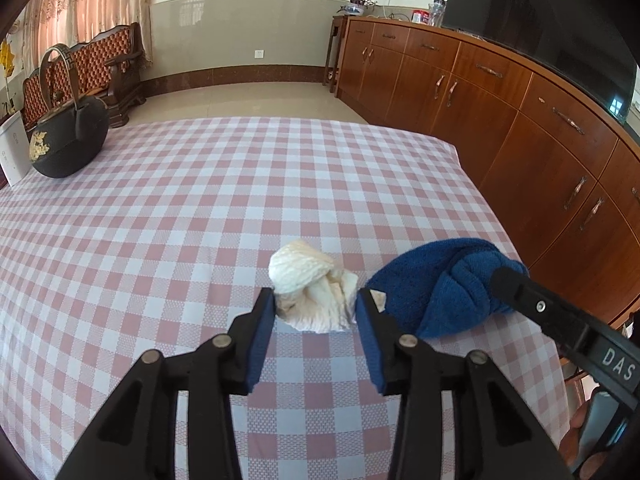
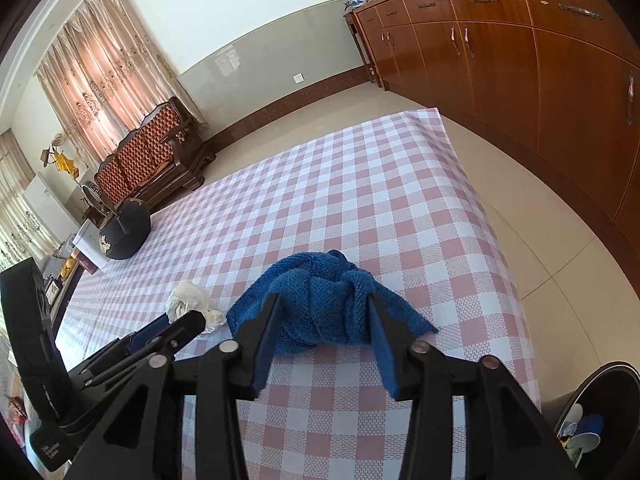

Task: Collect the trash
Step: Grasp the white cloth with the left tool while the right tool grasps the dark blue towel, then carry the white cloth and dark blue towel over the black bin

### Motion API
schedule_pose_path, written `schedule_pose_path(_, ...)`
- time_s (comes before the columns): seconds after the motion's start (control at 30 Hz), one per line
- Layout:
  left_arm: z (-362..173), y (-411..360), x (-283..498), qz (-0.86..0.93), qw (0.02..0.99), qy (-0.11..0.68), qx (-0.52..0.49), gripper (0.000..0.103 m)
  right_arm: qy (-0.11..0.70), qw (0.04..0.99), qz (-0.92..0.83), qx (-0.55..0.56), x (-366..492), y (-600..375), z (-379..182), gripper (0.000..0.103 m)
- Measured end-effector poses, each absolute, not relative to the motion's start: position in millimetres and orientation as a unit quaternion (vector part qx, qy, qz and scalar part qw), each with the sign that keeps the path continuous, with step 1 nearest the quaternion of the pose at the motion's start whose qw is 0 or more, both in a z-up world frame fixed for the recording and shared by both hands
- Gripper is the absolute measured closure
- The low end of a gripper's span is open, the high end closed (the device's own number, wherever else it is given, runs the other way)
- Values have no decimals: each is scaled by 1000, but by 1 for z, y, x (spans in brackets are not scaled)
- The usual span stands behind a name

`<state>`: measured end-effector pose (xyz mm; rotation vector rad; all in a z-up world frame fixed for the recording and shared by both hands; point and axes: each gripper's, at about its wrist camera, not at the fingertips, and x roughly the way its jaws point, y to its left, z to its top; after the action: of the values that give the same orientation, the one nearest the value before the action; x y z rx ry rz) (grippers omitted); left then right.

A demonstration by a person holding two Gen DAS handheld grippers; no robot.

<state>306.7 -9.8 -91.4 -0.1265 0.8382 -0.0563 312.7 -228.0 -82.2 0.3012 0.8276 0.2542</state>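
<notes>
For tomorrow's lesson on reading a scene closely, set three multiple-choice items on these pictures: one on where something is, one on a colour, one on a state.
1. Where is the black teapot?
A. at the table's far left
B. on the wooden cabinets
C. on the floor

2. What colour is the cloth by the right gripper?
A. red
B. blue
C. green

3. How does the left gripper stand to the crumpled white tissue?
A. shut, with the tissue lifted
B. far from the tissue
C. open, jaws either side of it

Answers:
1 A, it sits on the checked tablecloth near the far left edge.
2 B, both views show blue.
3 C, the tissue lies on the table between the spread jaws.
</notes>
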Motion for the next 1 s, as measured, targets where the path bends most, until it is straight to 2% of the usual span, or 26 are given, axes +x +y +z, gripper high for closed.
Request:
schedule_pose_path(0.07,-93,-12,308,-29,910,410,-56,54,399,897,126,141,313,-223,-81,37)
schedule_pose_path(0.17,-99,-14,310,-39,902,426,-57,55,405,896,127,130,315,-215,-84,36)
schedule_pose_path(0.2,-100,-14,310,-42,901,428,-60,56,410,894,127,129,316,-214,-87,39)
schedule_pose_path(0.23,-100,-13,309,-42,901,428,-63,62,412,893,126,131,317,-214,-89,45)
schedule_pose_path(0.27,-100,-12,309,-43,901,426,-66,64,413,892,127,132,318,-215,-90,60)
schedule_pose_path(0.4,-97,-10,306,-43,904,420,-72,67,411,892,134,132,318,-216,-89,73)
schedule_pose_path(0.5,-92,-9,302,-46,908,410,-77,68,407,894,135,129,317,-217,-87,78)
schedule_pose_path(1.0,-72,-16,264,-67,917,389,-60,68,378,907,139,121,270,-226,-59,79)
